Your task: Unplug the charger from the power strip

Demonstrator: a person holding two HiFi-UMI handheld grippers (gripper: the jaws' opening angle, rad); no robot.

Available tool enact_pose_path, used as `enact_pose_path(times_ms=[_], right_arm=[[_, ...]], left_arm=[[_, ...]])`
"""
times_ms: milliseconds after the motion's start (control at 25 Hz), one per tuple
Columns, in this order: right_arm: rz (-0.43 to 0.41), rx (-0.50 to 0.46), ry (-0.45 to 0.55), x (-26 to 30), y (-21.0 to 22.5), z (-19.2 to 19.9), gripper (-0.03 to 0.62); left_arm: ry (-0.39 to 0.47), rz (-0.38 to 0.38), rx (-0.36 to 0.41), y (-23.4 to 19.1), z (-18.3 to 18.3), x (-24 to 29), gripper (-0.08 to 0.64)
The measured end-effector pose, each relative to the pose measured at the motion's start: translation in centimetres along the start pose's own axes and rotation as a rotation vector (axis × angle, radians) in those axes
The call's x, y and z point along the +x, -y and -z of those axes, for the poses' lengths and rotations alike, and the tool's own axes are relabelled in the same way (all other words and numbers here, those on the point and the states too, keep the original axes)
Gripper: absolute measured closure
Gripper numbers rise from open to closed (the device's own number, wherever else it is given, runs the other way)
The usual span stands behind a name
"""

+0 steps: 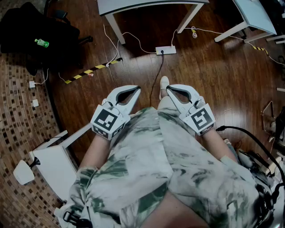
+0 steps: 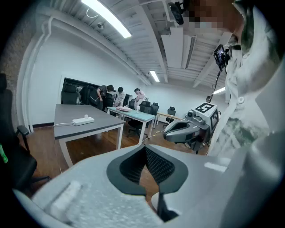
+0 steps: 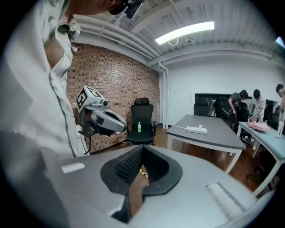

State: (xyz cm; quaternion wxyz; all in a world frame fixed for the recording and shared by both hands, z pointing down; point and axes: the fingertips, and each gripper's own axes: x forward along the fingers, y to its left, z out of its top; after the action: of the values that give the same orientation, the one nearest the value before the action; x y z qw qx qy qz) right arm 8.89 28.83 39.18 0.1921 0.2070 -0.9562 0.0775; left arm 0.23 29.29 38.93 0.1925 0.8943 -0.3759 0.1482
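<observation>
You held both grippers close to your body, well apart from the work. The left gripper (image 1: pixel 132 91) had its jaws fully together with nothing between them; the right gripper (image 1: pixel 173 90) looked the same, closed and empty. The power strip (image 1: pixel 165 50) lay on the wooden floor between the legs of the white table (image 1: pixel 151 6), well ahead of your shoe (image 1: pixel 164 83).

Hazards: the strip lay loose, so a one-gripper pull would likely drag it along. Gripping the thin black cable (image 1: pixel 156 73) instead of the plug body could strain it — pin the strip first.

The charger (image 1: pixel 161 52) showed only as a small dark plug seated in the white strip, with its cable trailing toward you.
</observation>
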Motion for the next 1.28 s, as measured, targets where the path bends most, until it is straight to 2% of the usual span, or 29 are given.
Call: enact_pose_path(times_ms=[200,400,520,760,880,1000,1120,1280], right_arm=[[-0.049,-0.039,0.004,-0.7,10.9,-0.9,0.584],[-0.084,-0.09,0.002,-0.6,20.3,0.0,0.584],[-0.087,-0.09,0.001,0.2,23.6,0.4,0.584],[-0.091,-0.096,0.0,3.9,27.3,-1.2,0.584],[-0.076,-0.126,0.003,6.7,29.7,-2.8,0.584],[-0.06,-0.143,-0.015,9.7,32.1,-4.2,0.584],[-0.016,-0.127,-0.042,13.5,35.8,-5.8,0.584],[0.03,-0.095,-0.086,20.3,41.2,-8.0,0.584]], left_arm=[[-0.018,-0.032,0.02,-2.3,-5.5,9.0,0.557],[-0.035,-0.07,0.039,-4.9,-9.6,16.2,0.555],[-0.05,-0.072,0.054,-6.5,-11.2,18.1,0.555],[-0.031,-0.101,0.077,-11.9,-13.9,19.9,0.555],[0.004,-0.111,0.084,-15.8,-15.3,20.9,0.555],[0.034,-0.112,0.051,-20.5,-15.4,21.7,0.555],[0.048,-0.086,0.027,-26.6,-16.5,23.6,0.555],[0.048,-0.037,0.043,-34.9,-19.7,26.3,0.555]])
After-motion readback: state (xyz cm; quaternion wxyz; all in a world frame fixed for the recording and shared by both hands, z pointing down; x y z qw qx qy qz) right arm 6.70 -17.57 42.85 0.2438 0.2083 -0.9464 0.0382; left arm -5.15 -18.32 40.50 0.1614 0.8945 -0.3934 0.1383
